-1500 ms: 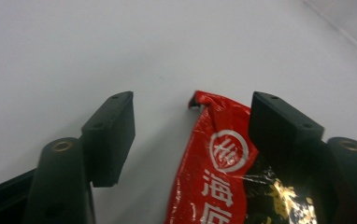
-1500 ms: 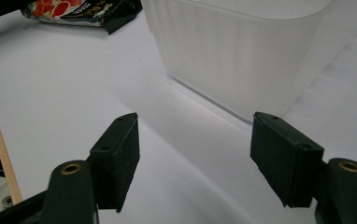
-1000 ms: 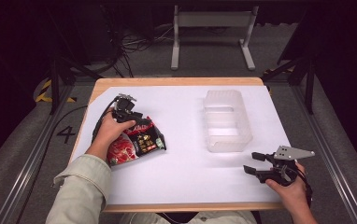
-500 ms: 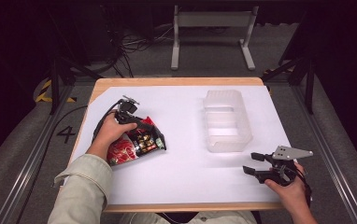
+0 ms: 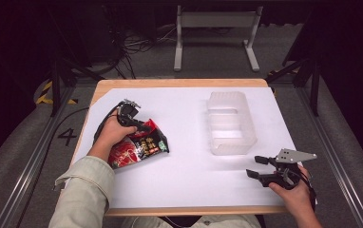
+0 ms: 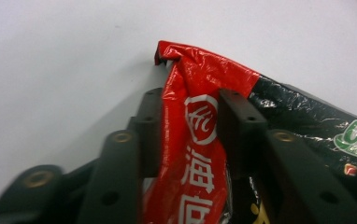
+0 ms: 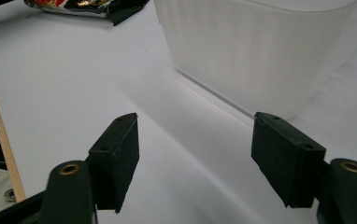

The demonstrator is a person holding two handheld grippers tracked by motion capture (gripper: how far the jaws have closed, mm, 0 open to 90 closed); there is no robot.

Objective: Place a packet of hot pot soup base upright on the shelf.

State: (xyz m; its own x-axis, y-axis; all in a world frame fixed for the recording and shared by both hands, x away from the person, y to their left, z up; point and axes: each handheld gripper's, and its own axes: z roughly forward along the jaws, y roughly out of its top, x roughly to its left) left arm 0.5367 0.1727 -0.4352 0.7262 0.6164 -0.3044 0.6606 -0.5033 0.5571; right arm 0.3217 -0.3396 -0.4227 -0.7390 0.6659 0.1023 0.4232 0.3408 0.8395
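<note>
Red and black snack packet (image 5: 139, 145) lying flat on the white table (image 5: 184, 175), at its left half, well apart from the translucent plastic bin (image 5: 231, 124) at the right. Left gripper (image 5: 139, 127) set over the packet's far corner, jaws just closed, pads pinching the crumpled red film (image 6: 190, 135) from both sides: a grasp on the packet. Right gripper (image 5: 260, 167) parked near the front edge of the table, jaws released and wide, nothing between the pads (image 7: 118, 158), pointing toward the bin wall (image 7: 260, 56).

Step in hand, as judged: securing the packet for a lift. Best done by keeping the pinch on the sealed edge rather than the puffed middle, lifting straight up before any sideways carry, and avoiding a twist that could let the slick film slide out.

Bin: upright, open at the top, divided inside; no contents visible through its cloudy walls
</note>
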